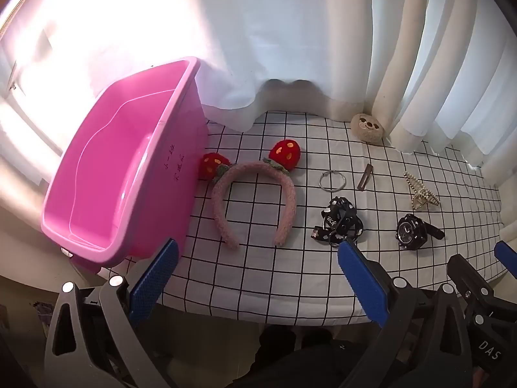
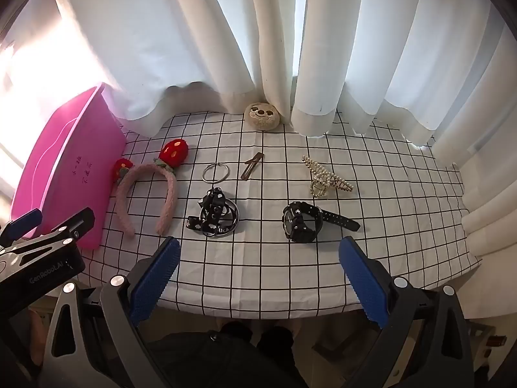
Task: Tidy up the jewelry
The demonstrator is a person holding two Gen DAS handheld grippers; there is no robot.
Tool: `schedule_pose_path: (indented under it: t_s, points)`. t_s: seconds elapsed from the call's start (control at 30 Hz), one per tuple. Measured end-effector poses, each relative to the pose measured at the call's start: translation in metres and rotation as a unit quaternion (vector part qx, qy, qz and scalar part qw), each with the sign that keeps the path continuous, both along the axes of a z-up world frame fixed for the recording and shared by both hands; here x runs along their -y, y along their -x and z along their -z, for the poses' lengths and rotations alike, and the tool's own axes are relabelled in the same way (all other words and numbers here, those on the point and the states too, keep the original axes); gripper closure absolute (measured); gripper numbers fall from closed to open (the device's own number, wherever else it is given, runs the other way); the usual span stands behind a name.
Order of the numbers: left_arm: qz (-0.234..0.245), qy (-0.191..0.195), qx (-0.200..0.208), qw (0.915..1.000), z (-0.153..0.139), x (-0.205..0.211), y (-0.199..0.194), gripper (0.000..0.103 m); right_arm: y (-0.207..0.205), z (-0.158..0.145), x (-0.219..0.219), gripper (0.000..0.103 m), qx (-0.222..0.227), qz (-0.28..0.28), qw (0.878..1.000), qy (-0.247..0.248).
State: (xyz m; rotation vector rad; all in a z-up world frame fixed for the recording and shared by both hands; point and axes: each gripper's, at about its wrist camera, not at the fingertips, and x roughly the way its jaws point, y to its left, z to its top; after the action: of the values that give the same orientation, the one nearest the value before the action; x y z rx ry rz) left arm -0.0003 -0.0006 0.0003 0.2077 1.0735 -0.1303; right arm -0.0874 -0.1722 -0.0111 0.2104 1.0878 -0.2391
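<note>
step: we're at the start, nothing in pink bin (image 1: 106,174) far-left | left gripper (image 1: 255,258) & right gripper (image 2: 258,255) both wide apart, empty | headband (image 1: 255,194) beside bin, watch (image 2: 300,223) near-right | next: we'd drop onto 1 pc, prob watch, clamp

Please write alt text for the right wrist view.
An open right gripper hovers at the near edge of a checked tablecloth holding a watch, pearl hair claw, ring, hair clip, black strap and strawberry headband, beside a pink tub.
</note>
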Motion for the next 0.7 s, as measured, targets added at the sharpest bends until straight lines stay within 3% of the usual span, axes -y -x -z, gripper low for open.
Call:
schedule_pose_path:
  t_s: [0.7]
  points:
    - [0.001,0.001,0.005,1.0,-0.0071,-0.0052,0.0036,0.006,0.0019,-0.0054,0.0011,0.009,0.005,0.001,1.0,0.002]
